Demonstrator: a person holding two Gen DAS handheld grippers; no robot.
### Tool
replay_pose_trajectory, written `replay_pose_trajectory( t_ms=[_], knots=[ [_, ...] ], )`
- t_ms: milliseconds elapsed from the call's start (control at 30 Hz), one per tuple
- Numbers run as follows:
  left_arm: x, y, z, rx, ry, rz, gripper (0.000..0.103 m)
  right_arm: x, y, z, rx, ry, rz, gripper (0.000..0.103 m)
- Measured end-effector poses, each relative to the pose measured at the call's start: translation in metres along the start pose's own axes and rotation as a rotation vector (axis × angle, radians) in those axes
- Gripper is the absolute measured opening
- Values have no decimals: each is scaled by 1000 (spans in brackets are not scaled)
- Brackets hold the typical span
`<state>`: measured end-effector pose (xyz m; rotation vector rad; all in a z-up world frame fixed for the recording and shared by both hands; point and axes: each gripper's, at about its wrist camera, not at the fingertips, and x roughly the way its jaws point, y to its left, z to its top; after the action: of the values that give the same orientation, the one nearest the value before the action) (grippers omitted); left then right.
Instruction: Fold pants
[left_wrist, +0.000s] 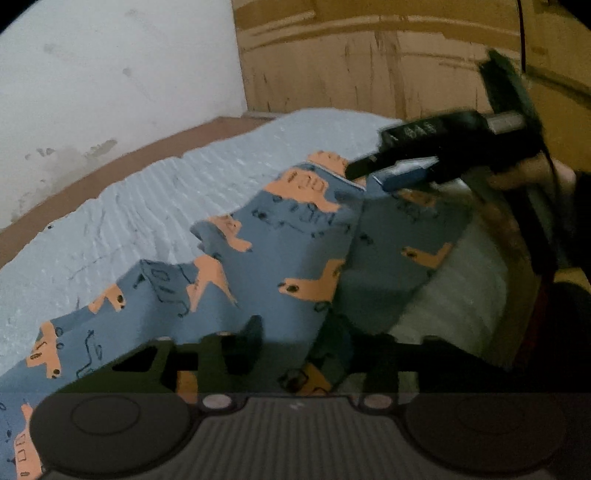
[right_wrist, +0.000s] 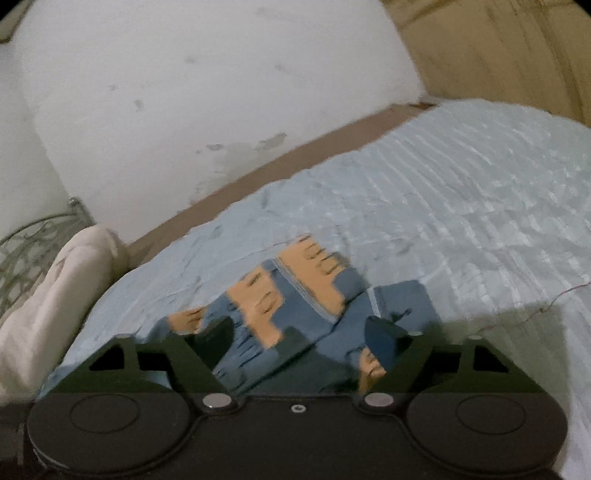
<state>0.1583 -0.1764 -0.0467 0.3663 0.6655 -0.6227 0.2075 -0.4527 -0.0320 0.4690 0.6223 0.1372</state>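
The left tongs (left_wrist: 291, 347), low in the frame, are pinching a fold of the blue vehicle-print pants (left_wrist: 258, 266), closed on the cloth. The right tongs (left_wrist: 373, 173), at upper right, are gripping another edge with jaws nearly together. The pants are hanging between them above a pale blue bedspread (left_wrist: 147, 214), with a pillow (right_wrist: 55, 295) lying at lower left.

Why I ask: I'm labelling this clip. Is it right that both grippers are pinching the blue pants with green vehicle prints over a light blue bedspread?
Not quite: the prints are orange, not green. The left wrist view shows orange vehicles on the blue pants, with the right gripper pinching an upper edge. The left gripper grips them too, over the light blue bedspread.
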Motion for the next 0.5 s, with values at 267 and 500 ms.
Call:
replay_pose_trajectory(
  t_ms=[267, 500],
  knots=[
    [-1, 4, 8, -63, 3, 36, 1, 26, -10, 22, 56, 18, -57, 13],
    [-30, 4, 13, -81, -89, 17, 0, -11, 5, 34, -27, -85, -12, 5]
  ],
)
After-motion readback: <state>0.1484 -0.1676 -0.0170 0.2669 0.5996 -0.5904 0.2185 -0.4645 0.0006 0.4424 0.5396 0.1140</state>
